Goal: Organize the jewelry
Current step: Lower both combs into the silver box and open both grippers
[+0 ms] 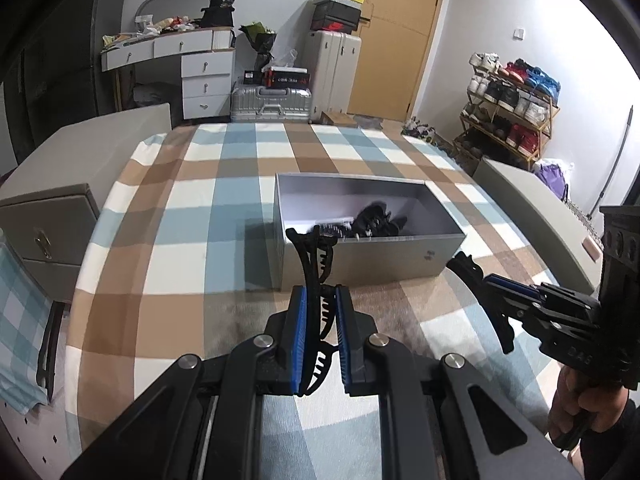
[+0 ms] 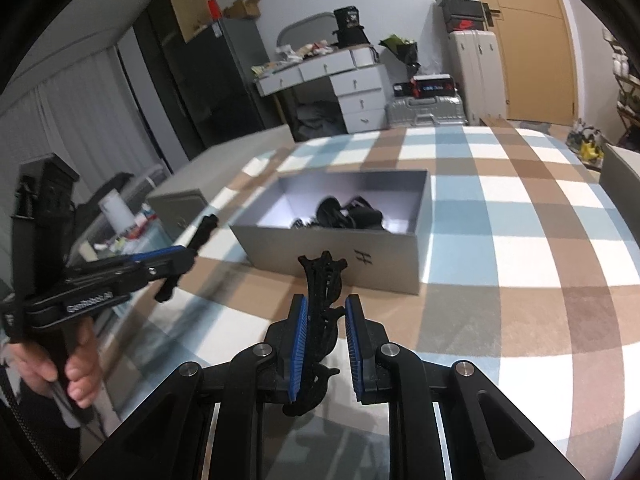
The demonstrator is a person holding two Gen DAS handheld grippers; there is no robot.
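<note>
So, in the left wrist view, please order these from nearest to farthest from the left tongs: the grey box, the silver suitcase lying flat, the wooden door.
1. The grey box, on the checked bedspread just ahead of the left tongs, slightly right.
2. The silver suitcase, lying flat on the floor beyond the bed's far edge.
3. The wooden door, in the back wall, to the right.

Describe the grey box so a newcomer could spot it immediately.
On the bed's brown, blue and white checked cover sits an open rectangular grey cardboard box, lidless. It is the only container on the cover, with a heap of black hair claw clips inside.
</note>
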